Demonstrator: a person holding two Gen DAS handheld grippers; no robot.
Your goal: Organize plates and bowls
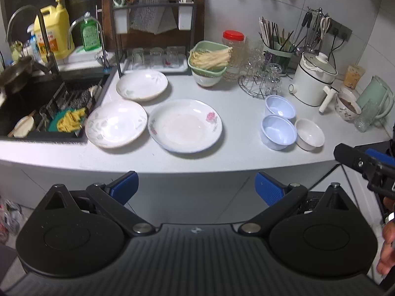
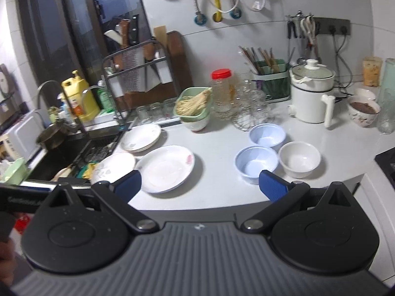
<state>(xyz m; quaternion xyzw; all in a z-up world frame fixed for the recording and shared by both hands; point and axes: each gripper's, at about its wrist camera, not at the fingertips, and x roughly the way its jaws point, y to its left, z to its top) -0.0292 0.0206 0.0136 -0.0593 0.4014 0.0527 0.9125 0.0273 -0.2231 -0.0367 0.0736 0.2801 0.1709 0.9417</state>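
Note:
Three white plates lie on the grey counter (image 1: 242, 123): a rose-patterned plate (image 1: 185, 125) in the middle, a leaf-patterned plate (image 1: 116, 122) to its left, and another plate (image 1: 142, 85) behind. To the right stand two pale blue bowls (image 1: 279, 131) (image 1: 280, 106) and a small white bowl (image 1: 309, 134). My left gripper (image 1: 196, 188) is open and empty, hanging in front of the counter edge. My right gripper (image 2: 200, 185) is open too, above the counter's front edge, between the rose plate (image 2: 165, 168) and the near blue bowl (image 2: 255, 162). The white bowl (image 2: 299, 159) sits right of it.
A sink (image 1: 37, 103) with a dish rack and yellow cloth lies at the left. A green basket of dried strips (image 1: 208, 58), glasses on a wire rack (image 1: 261, 79), a white electric pot (image 1: 312, 79) and a patterned bowl (image 1: 346, 106) line the back. The right gripper's body (image 1: 365, 165) shows at right.

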